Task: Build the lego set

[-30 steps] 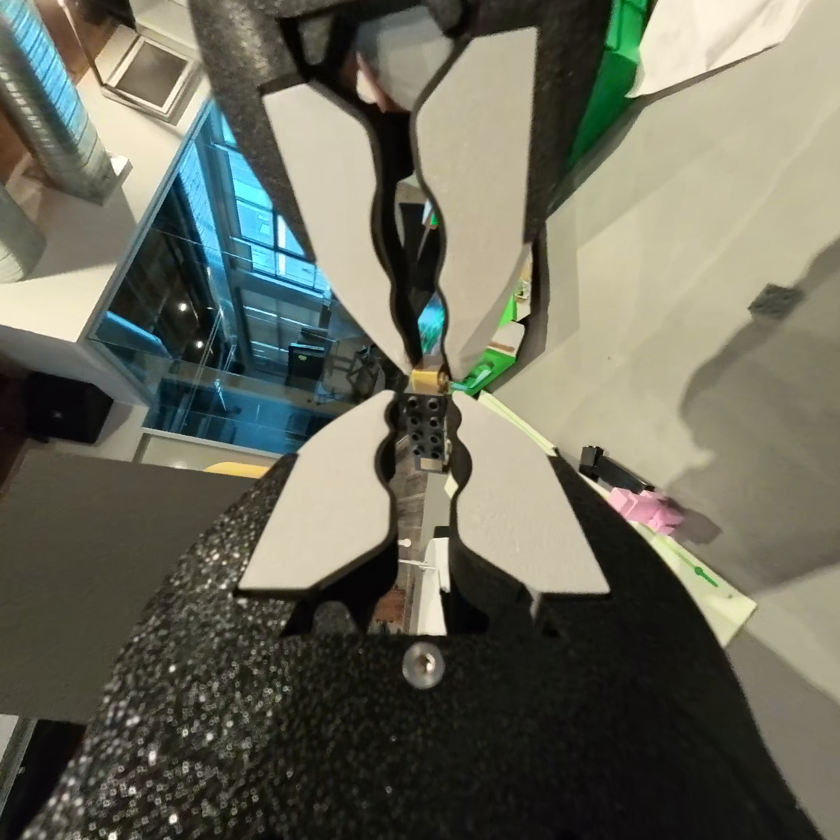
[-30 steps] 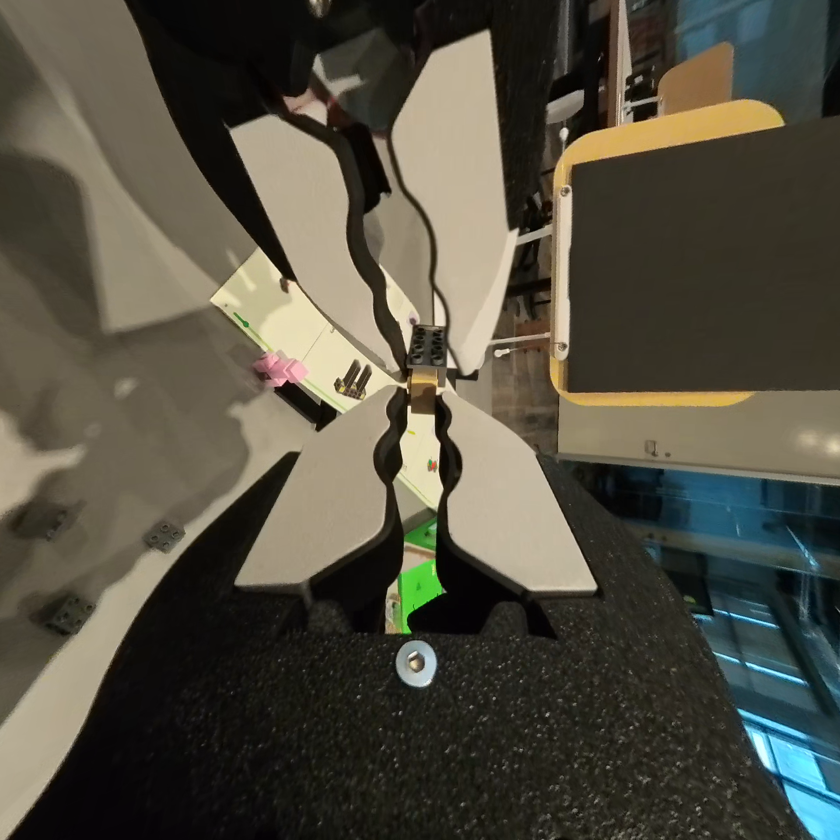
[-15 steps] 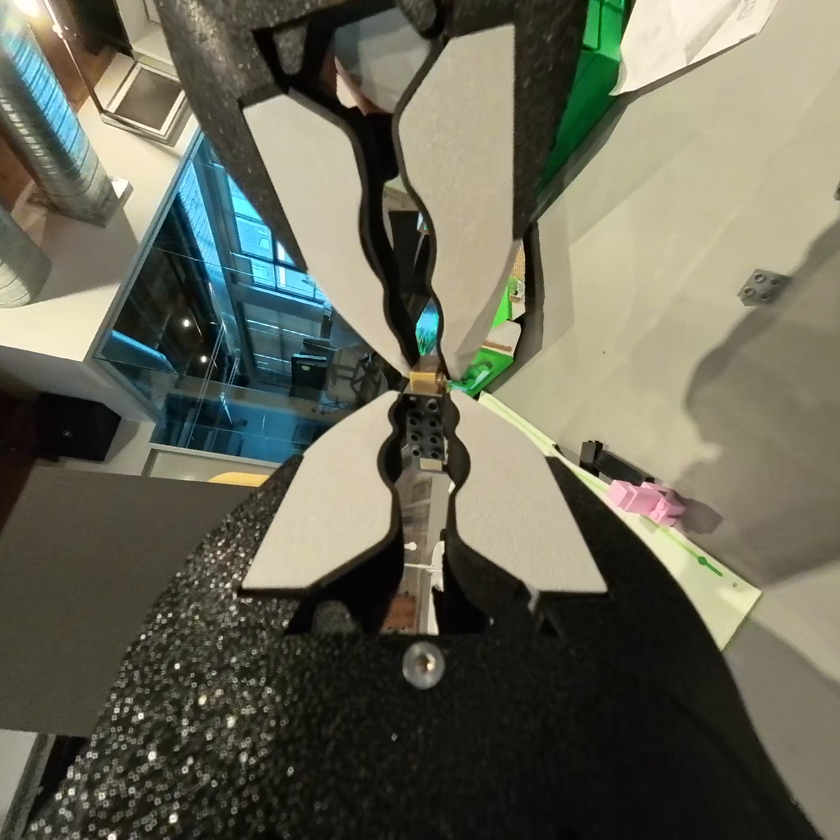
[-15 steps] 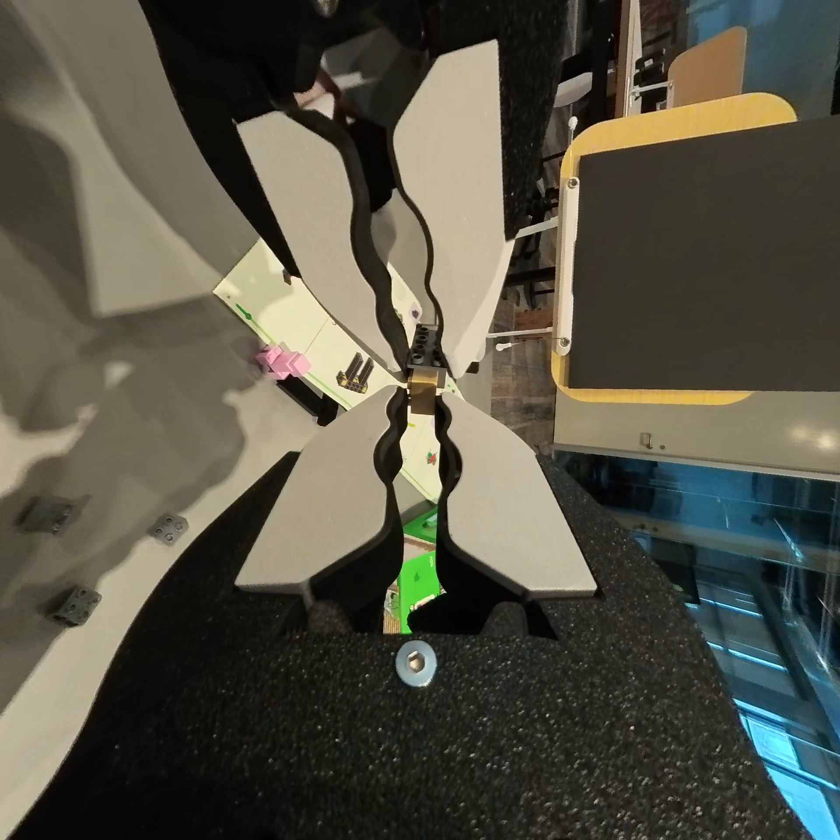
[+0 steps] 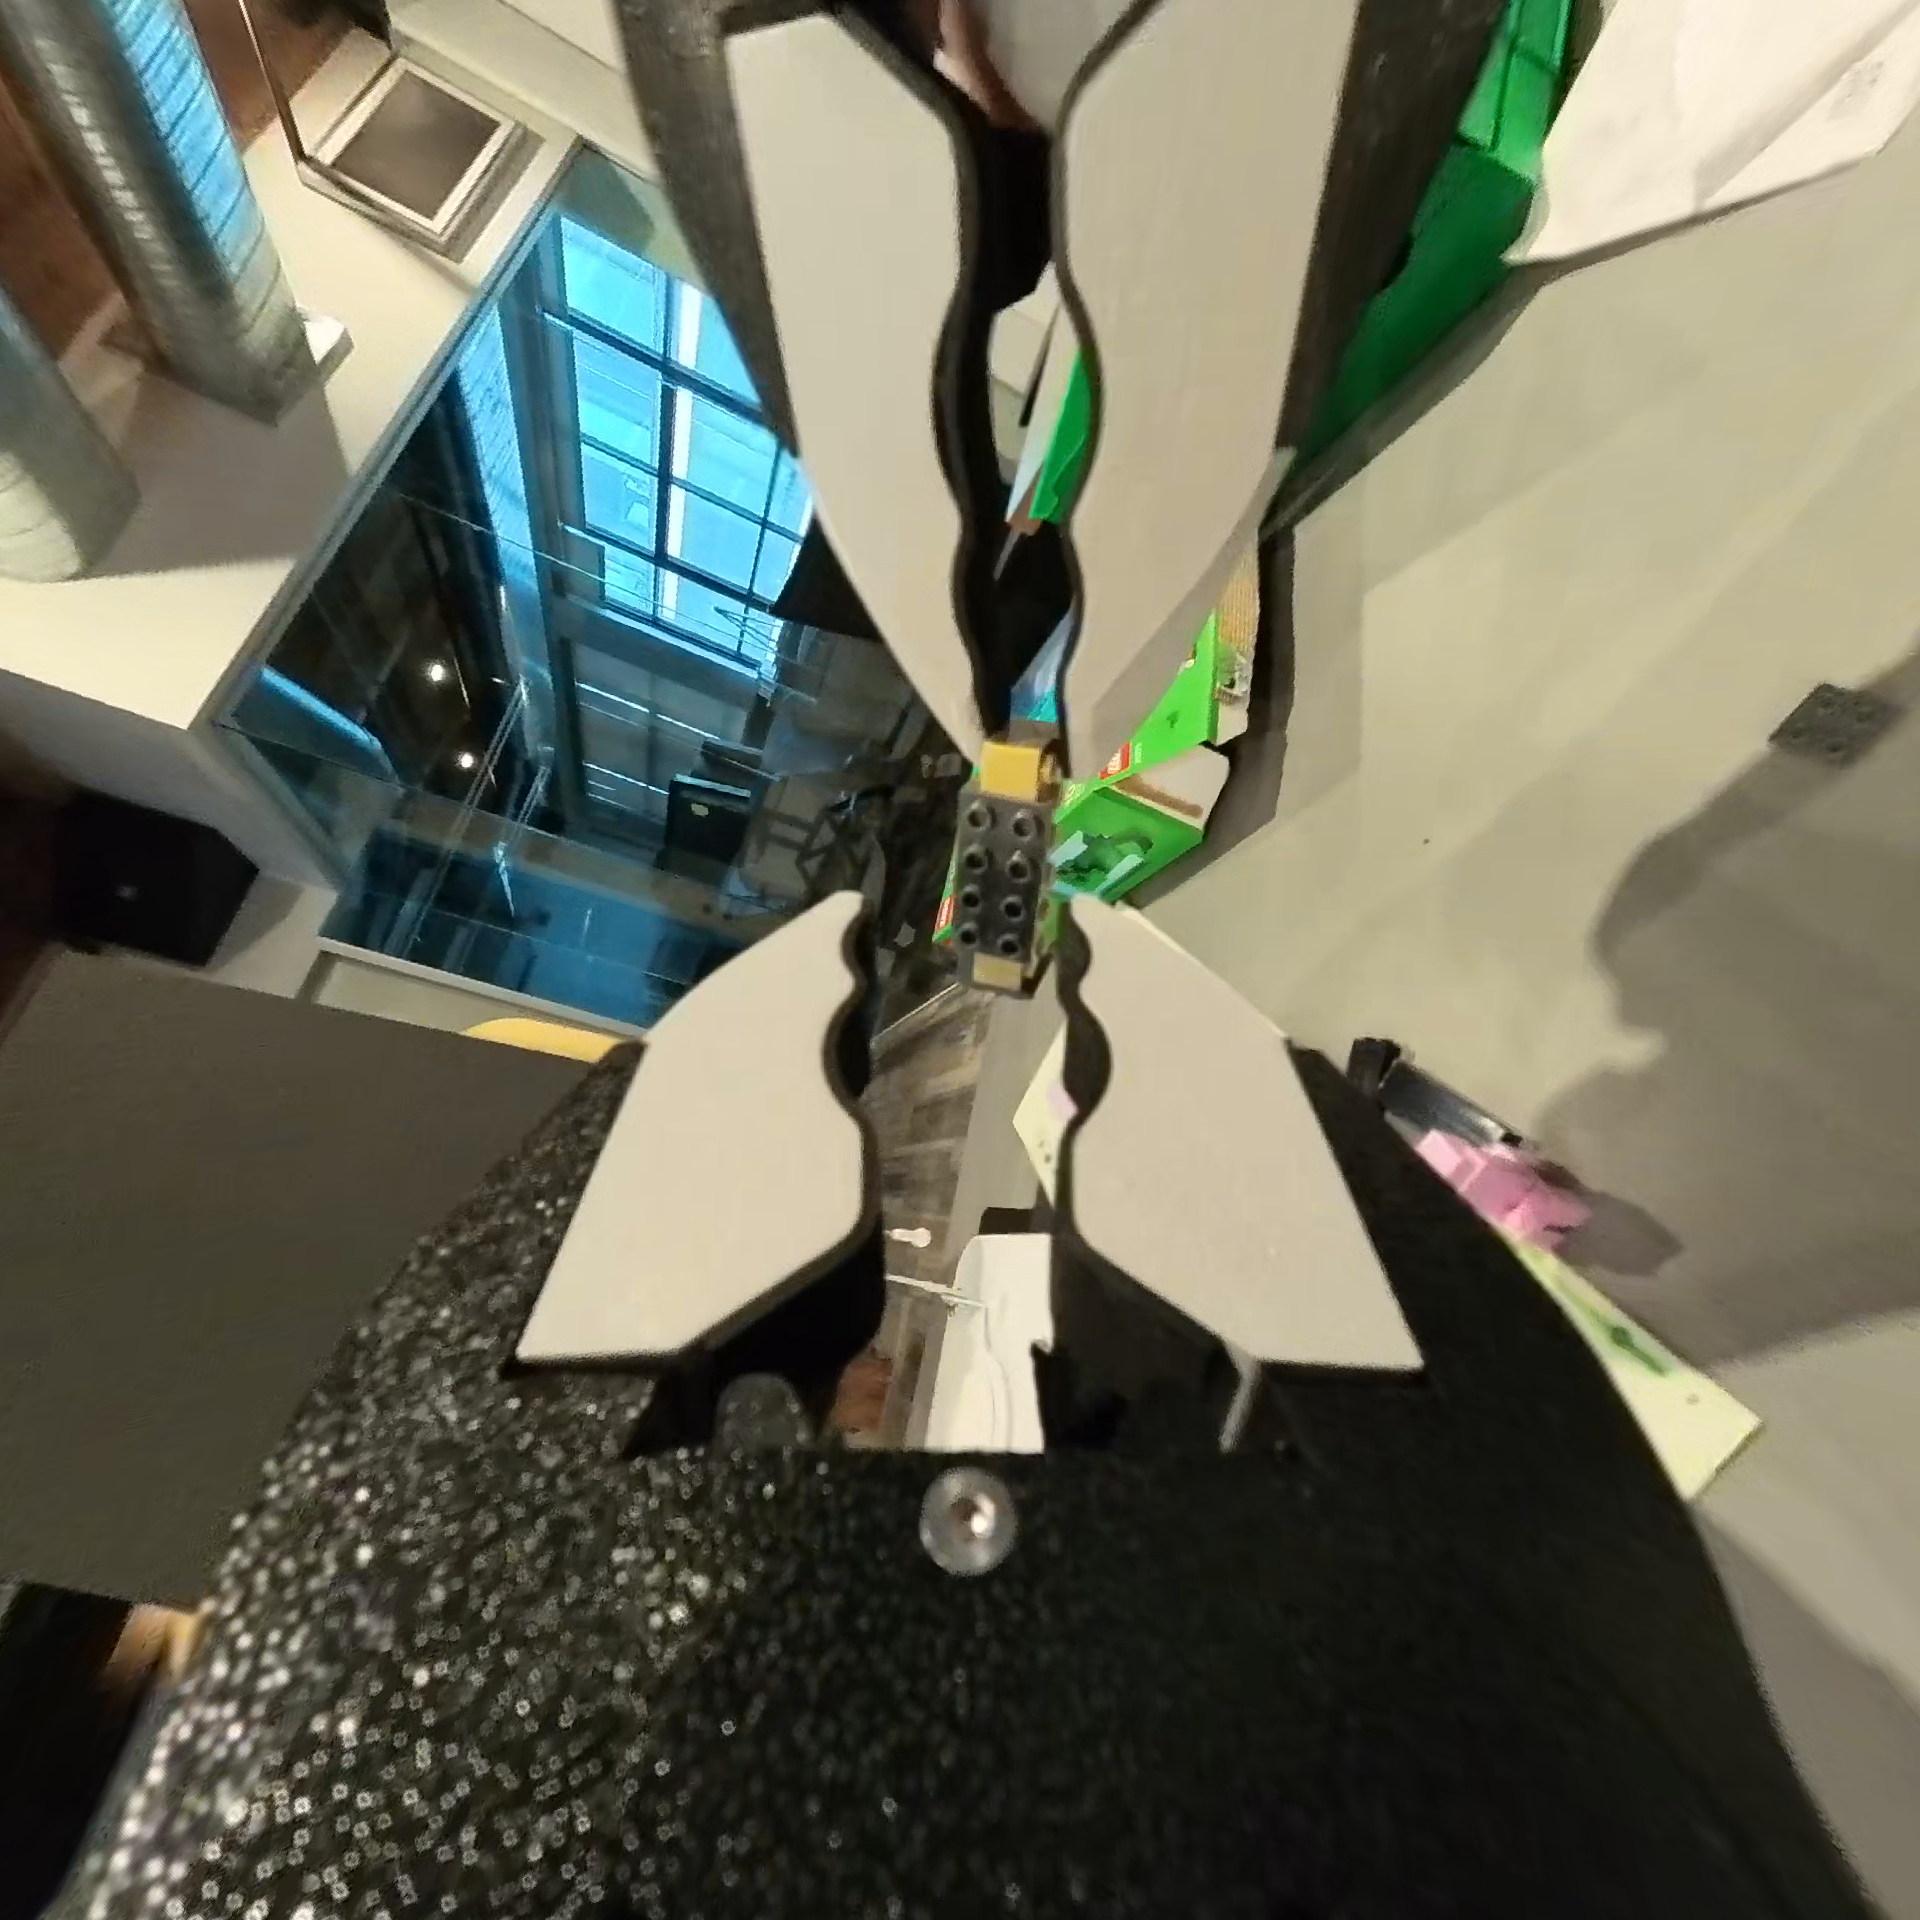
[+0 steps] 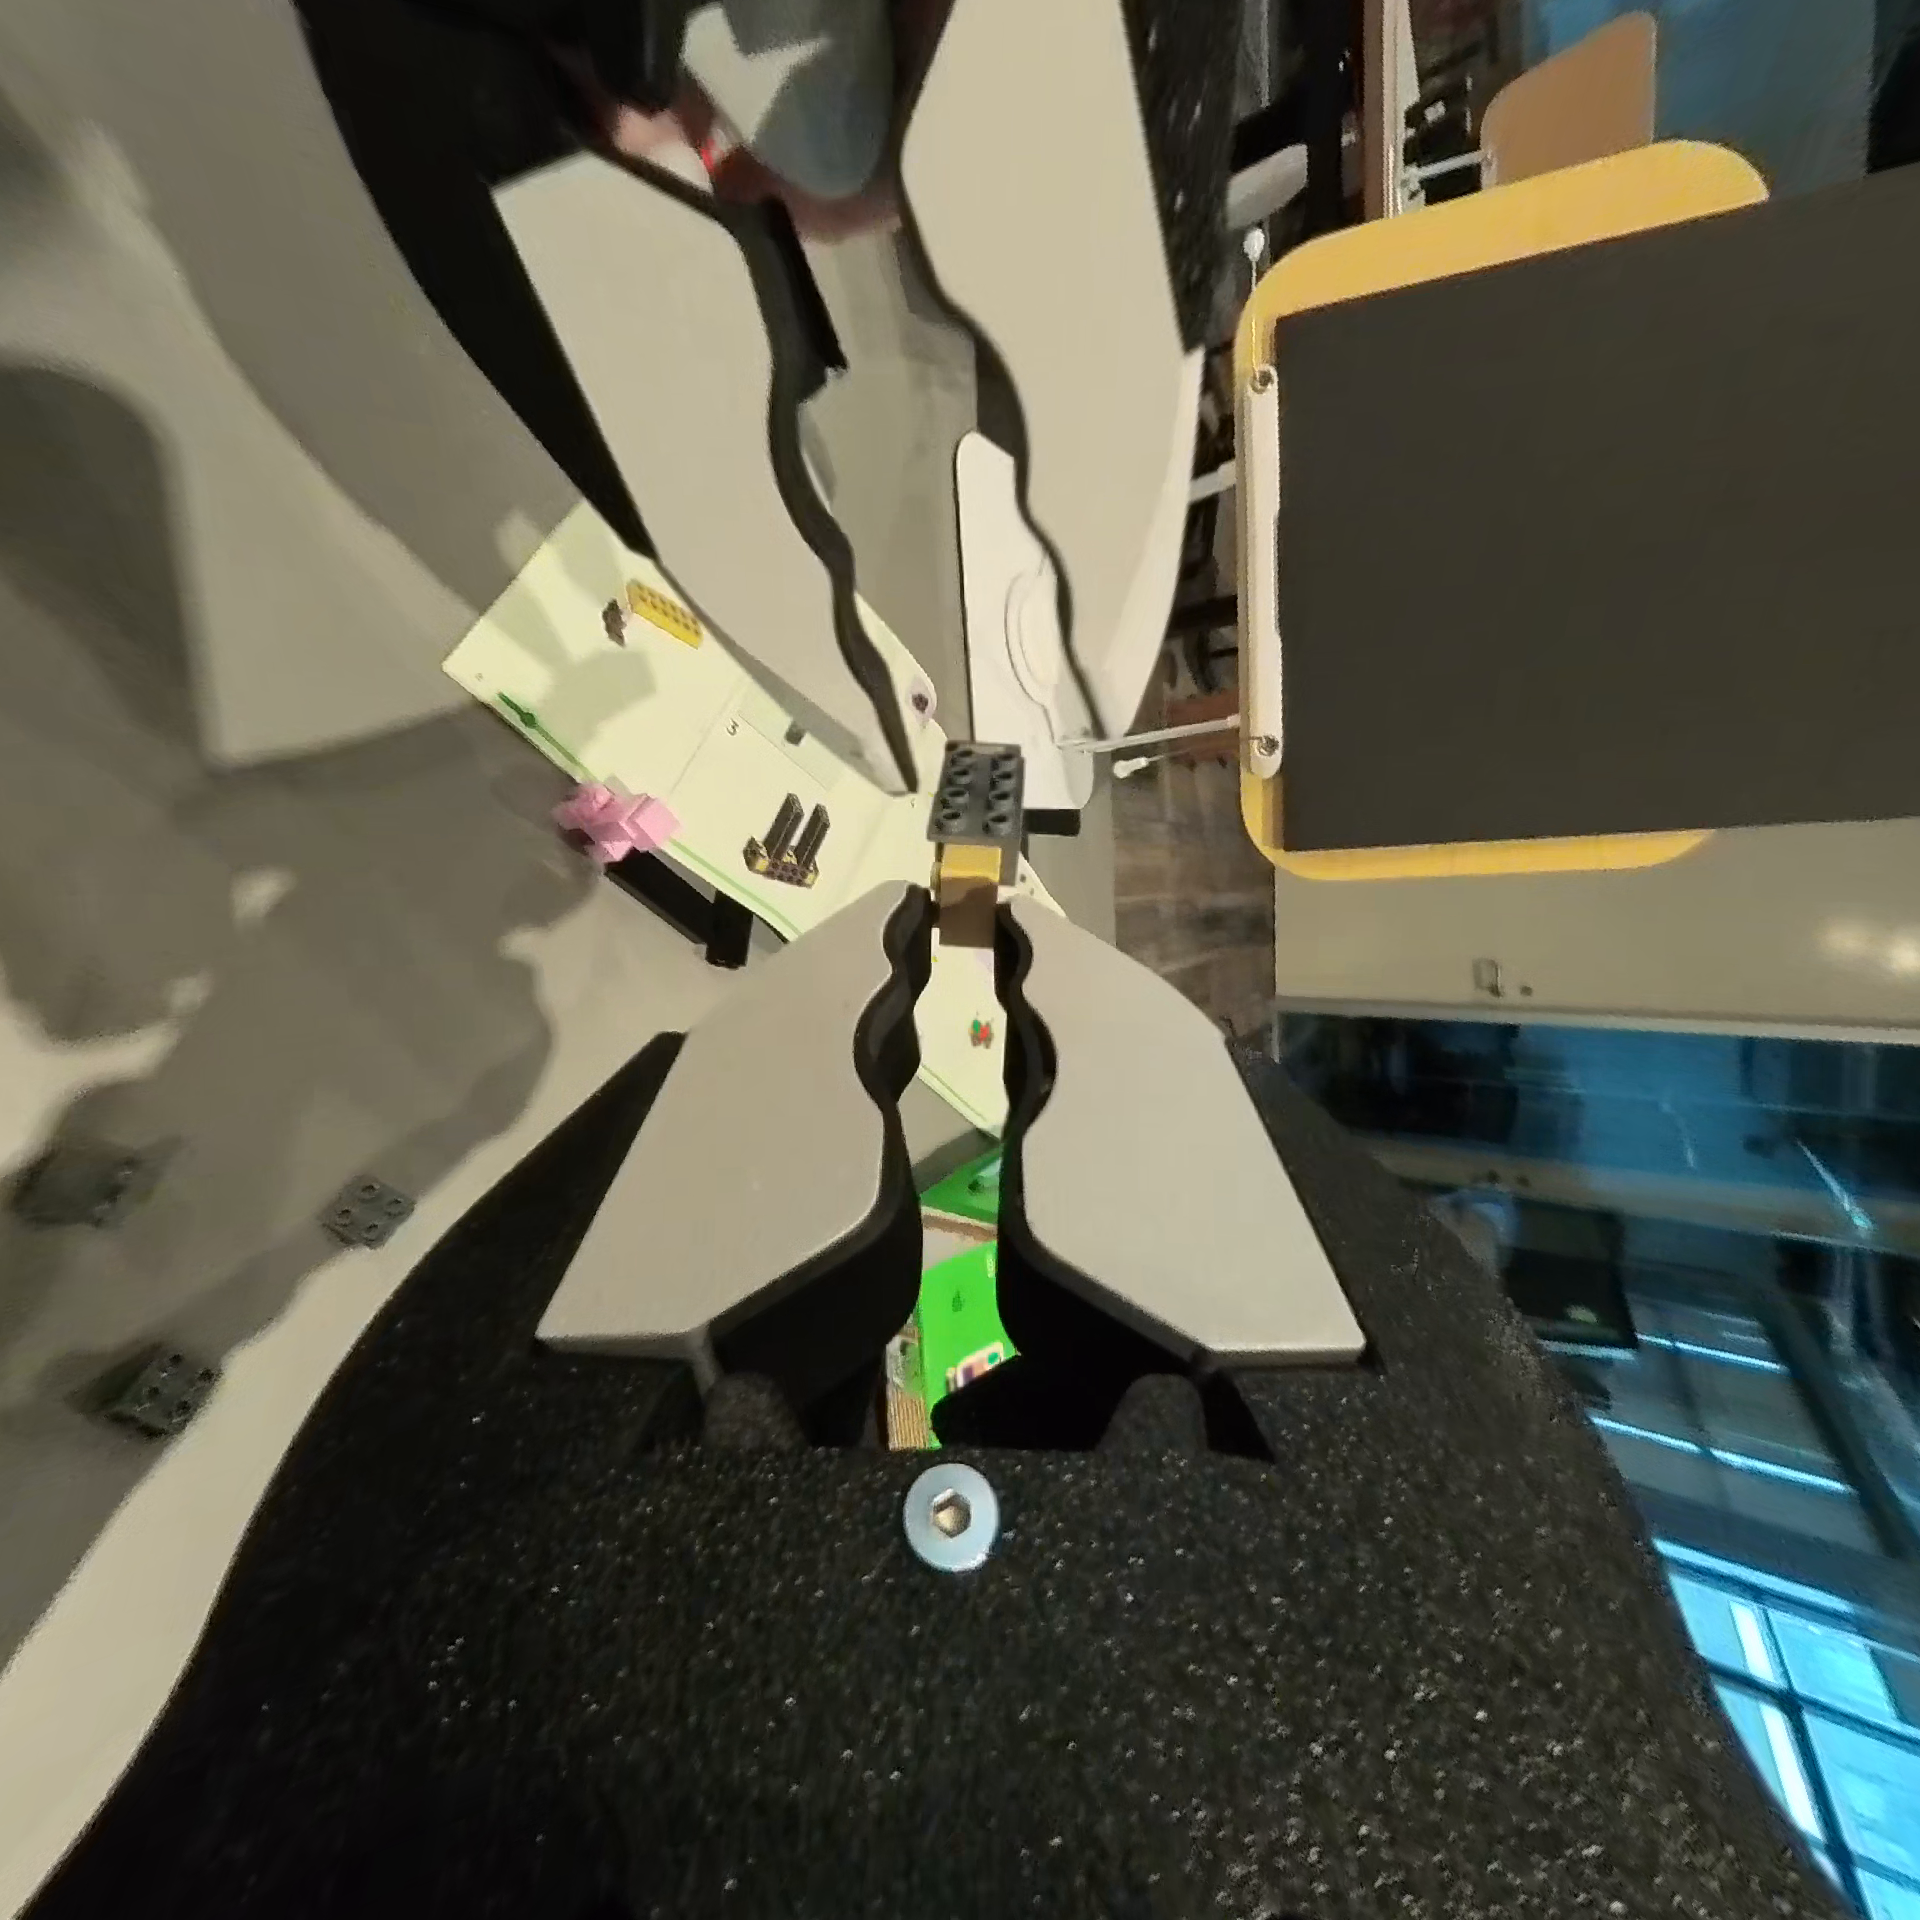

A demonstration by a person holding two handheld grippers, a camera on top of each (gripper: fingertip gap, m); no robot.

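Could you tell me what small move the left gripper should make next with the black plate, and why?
Probably back the left gripper straight off. Its fingers stand open on either side of the black plate, which sits against the tan brick that the right gripper pinches. The pair looks joined, and the open jaws hold nothing, so the left is free for one of the grey plates on the table.

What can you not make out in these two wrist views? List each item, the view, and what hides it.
1. Left wrist view: green box, mostly behind the right gripper.
2. Right wrist view: instruction sheet, partly covered by a finger of the left gripper; drawings too small.
3. Right wrist view: pink bricks, blurred; number unclear.
4. Right wrist view: tan piece, near end buried between the right gripper's fingers.
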